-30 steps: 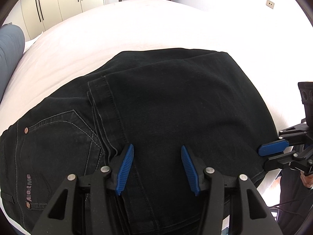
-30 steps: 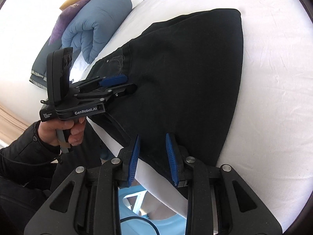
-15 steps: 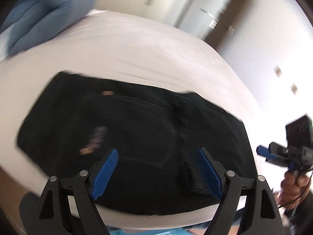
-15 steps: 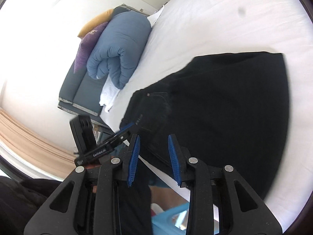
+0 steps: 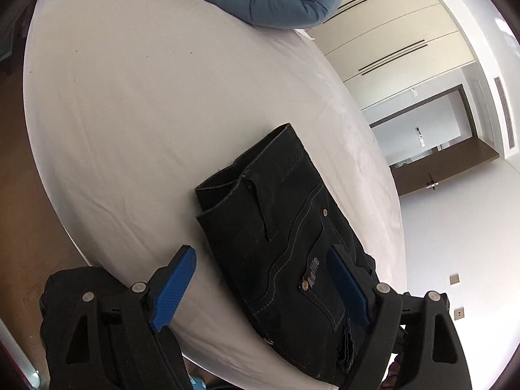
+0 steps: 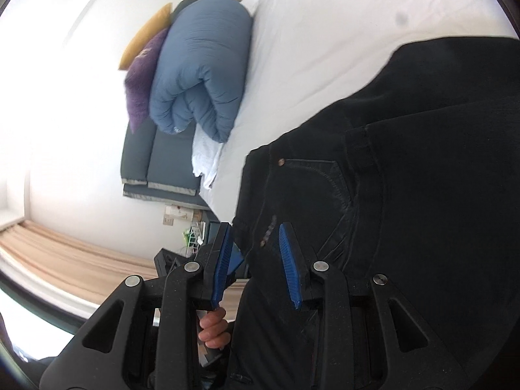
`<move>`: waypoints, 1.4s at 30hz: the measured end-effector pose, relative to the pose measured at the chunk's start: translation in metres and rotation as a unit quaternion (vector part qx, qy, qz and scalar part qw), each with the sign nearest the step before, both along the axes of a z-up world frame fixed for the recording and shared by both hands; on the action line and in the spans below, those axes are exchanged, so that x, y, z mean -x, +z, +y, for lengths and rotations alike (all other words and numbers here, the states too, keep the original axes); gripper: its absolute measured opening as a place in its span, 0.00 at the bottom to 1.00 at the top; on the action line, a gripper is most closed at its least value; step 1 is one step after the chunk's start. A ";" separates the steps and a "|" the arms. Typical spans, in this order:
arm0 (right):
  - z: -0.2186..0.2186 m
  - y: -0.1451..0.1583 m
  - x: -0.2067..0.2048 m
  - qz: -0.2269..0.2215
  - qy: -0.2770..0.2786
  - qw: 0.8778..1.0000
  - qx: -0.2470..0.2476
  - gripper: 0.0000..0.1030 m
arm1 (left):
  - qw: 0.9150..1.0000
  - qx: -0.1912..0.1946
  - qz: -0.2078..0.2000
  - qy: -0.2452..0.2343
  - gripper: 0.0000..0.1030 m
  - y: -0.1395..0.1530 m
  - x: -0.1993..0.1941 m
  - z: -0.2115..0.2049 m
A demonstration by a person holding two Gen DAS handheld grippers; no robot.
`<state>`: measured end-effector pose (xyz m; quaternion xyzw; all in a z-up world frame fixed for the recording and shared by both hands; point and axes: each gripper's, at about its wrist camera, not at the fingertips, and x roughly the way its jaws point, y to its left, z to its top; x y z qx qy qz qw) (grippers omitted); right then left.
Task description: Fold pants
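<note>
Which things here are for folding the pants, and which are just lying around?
For the job: black pants, left tongs, right tongs, bed.
Just lying around: blue duvet, purple pillow, yellow pillow.

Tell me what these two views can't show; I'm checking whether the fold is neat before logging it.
- Black jeans, left wrist view: near end cut off by the frame edge and covered by the left gripper, whose jaws stand wide open.
- Jeans, right wrist view: right side runs out of frame; the right gripper, jaws apart, covers the near edge.
- Pocket label: blurred, unreadable.
- Layers under the top fold: hidden in both views.
</note>
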<state>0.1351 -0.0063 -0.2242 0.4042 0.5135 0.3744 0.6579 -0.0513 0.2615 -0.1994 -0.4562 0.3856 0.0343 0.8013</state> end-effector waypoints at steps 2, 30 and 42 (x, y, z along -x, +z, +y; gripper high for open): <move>0.002 -0.014 -0.009 0.022 -0.007 1.000 0.013 0.29 | 1.000 0.020 0.002 0.010 0.82 -0.006 -0.003 0.007; 0.004 -0.051 -0.012 0.072 -0.024 0.995 0.070 0.26 | 0.991 0.126 0.015 0.049 0.22 -0.047 -0.044 0.018; 0.008 -0.044 -0.011 0.067 -0.027 0.993 0.093 0.25 | 0.998 0.041 -0.036 0.021 0.14 0.012 -0.052 -0.010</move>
